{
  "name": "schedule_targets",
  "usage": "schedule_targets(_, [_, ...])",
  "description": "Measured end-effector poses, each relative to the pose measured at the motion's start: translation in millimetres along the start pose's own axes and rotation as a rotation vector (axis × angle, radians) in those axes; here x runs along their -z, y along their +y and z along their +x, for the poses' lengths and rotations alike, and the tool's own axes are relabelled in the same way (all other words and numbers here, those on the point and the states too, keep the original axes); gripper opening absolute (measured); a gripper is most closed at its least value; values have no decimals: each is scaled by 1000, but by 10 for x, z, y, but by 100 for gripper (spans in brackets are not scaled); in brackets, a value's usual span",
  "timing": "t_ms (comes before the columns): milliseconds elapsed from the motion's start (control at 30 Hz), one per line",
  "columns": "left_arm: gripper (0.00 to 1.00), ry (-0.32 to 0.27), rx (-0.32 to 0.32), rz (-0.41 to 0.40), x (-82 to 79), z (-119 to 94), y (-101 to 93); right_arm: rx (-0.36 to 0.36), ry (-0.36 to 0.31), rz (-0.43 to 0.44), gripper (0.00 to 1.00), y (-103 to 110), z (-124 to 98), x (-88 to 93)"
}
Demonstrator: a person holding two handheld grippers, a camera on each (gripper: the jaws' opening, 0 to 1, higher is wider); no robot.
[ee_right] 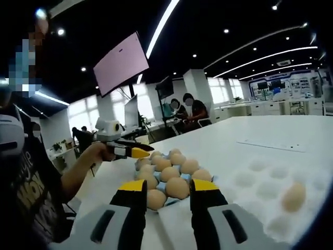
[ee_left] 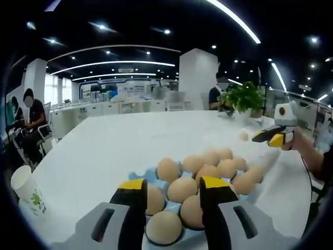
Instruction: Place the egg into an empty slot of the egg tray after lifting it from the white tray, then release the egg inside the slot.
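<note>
Jaws of left gripper (ee_left: 173,200) parted w/ nothing between, hovering over blue egg tray (ee_left: 154,174) full of brown eggs on white surface (ee_left: 114,151). Paper cup (ee_left: 27,188) at 9 o'clock. Right gripper (ee_right: 165,200) jaws also apart, empty, above same tray's near edge. Lone egg (ee_right: 294,197) sits in white tray (ee_right: 260,187) at 3 o'clock in right gripper view. Farther back: seated people (ee_right: 190,110), potted plant (ee_left: 243,97).
</note>
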State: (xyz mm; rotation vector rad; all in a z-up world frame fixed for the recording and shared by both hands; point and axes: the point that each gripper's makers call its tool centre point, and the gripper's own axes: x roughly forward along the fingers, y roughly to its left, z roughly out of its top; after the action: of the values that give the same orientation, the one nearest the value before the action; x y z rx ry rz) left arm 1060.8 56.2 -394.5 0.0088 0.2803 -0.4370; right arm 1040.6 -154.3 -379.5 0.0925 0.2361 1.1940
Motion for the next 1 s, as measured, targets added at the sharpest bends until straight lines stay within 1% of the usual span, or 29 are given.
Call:
schedule_targets(33, [45, -7, 8, 7, -11, 3, -26, 2, 0, 0, 34, -20, -15, -3])
schedule_targets(133, [47, -16, 43, 20, -19, 32, -117, 17, 5, -10, 35, -100, -48, -27])
schedule_targets(233, [50, -5, 51, 34, 10, 64, -156, 36, 22, -42, 35, -202, -64, -38])
schedule_targets(333, [52, -8, 59, 30, 7, 70, -172, 55, 26, -60, 36, -289, -109, -71])
schedule_targets(367, [52, -9, 61, 26, 5, 73, -176, 66, 28, -70, 36, -326, -133, -81])
schedule_targets(400, [52, -10, 62, 23, 3, 76, -175, 93, 25, -83, 36, -405, -174, -106])
schedule_targets(567, [52, -2, 65, 29, 12, 84, -192, 166, 23, -98, 36, -685, -351, -170])
schedule_targets(733, [53, 4, 71, 35, 31, 91, -210, 247, 80, -140, 35, -976, -499, -94])
schedule_targets(800, [53, 7, 72, 34, 42, 92, -214, 289, 122, -164, 35, -1112, -566, -26])
schedule_targets(933, [53, 14, 72, 35, 66, 93, -222, 332, 178, -195, 34, -1298, -629, 93])
schedule_targets(967, [53, 14, 72, 35, 68, 95, -223, 360, 186, -224, 33, -1360, -654, 84])
schedule_targets(1000, [53, 15, 74, 36, 74, 97, -230, 370, 184, -255, 33, -1404, -655, 62])
